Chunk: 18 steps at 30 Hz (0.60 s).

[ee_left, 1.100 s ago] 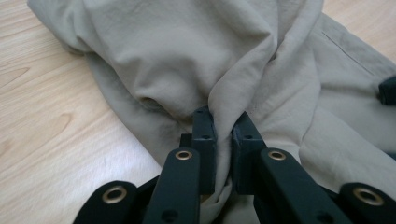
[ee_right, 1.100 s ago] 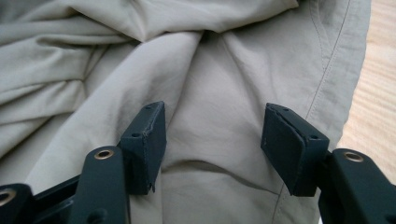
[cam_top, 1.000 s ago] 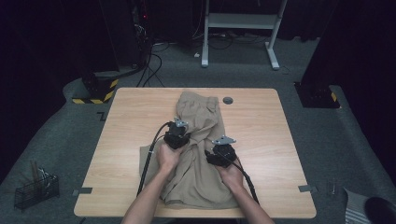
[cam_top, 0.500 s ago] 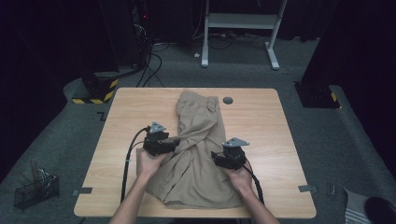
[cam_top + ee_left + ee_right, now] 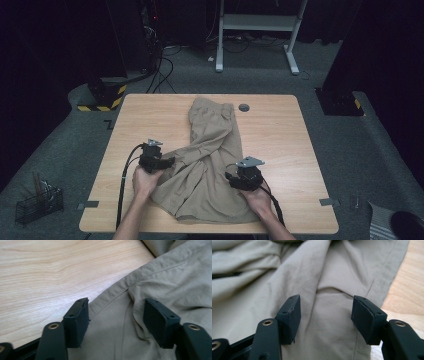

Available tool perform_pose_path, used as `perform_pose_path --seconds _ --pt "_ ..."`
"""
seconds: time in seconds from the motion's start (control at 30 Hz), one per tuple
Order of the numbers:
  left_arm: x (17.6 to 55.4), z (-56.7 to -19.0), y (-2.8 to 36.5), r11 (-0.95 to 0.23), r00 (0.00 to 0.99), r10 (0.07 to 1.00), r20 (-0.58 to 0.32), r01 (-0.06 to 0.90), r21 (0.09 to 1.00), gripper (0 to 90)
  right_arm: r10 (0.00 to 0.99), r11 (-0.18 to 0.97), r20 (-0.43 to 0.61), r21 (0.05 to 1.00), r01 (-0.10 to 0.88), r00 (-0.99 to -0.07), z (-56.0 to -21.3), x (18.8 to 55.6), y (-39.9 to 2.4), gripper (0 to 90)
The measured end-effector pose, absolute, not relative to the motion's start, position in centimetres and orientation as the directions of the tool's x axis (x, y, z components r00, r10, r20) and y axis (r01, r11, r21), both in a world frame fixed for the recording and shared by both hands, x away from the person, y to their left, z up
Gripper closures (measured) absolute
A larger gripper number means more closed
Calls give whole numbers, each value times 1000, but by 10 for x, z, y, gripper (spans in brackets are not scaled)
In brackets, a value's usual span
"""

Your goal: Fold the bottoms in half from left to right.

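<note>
A pair of khaki shorts (image 5: 210,165) lies rumpled on the wooden desk (image 5: 280,145), running from the far middle of the desktop down toward the near edge, with the narrower waistband end pointing away from the person and the wider leg part spread out close to them. The left hand-held gripper (image 5: 167,162) sits at the left edge of the cloth, about halfway down the garment, where a fold juts out sideways toward it. Its jaws have just been opening and now stand apart; in the left gripper view the left hand-held gripper (image 5: 116,320) hangs over the stitched hem of the shorts (image 5: 160,282), with one jaw at the hem near the bare wood of the desk (image 5: 50,270) and the other over the creased fabric, and neither pad presses on the cloth. The right hand-held gripper (image 5: 231,178) rests over the lower right part of the shorts, well apart from the left one. In the right gripper view the right hand-held gripper (image 5: 325,315) also has its jaws spread wide, with wrinkled fabric of the shorts (image 5: 287,272) lying under and between them but not pinched, and a strip of desk (image 5: 409,290) showing past a side seam. A small dark round fitting (image 5: 244,107) sits in the desk just beside the far end of the shorts.
</note>
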<state>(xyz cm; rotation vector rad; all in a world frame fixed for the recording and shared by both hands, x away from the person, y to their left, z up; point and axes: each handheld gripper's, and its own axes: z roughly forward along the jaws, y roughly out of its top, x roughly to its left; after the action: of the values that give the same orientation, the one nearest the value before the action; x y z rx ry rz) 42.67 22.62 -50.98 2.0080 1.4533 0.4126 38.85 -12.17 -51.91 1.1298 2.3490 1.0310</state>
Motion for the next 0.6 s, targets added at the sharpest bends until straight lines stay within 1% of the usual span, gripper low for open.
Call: perform_pose_path --seconds 0.07,0.13,0.17,0.27,0.33,0.4,0.53,0.6 --pt "426 -510 225 -230 343 938 -52 726 648 437 781 429 -3 730 532 -625 -523 390 -120 410" --pt "425 -511 223 -271 342 940 18 710 650 541 782 429 -12 735 525 -623 -524 392 -119 409" --pt "425 -511 223 -271 345 938 14 709 651 587 785 426 -10 735 527 -620 -524 392 -118 408" --pt "425 -510 227 -254 335 942 -1 715 651 772 791 423 -13 734 531 -612 -524 398 -114 408" --pt "427 -510 231 -233 333 942 -31 721 653 855 796 418 -14 735 534 -605 -524 403 -111 408" --pt "429 -511 233 -216 329 943 -53 724 655 882 804 410 -12 735 540 -594 -524 410 -108 408" --pt "430 -511 237 -191 328 940 -90 728 659 891 814 401 -11 735 548 -580 -524 418 -102 408" --pt "428 -508 239 -176 337 935 -113 716 675 893 815 401 -14 735 546 -579 -524 420 -101 408"
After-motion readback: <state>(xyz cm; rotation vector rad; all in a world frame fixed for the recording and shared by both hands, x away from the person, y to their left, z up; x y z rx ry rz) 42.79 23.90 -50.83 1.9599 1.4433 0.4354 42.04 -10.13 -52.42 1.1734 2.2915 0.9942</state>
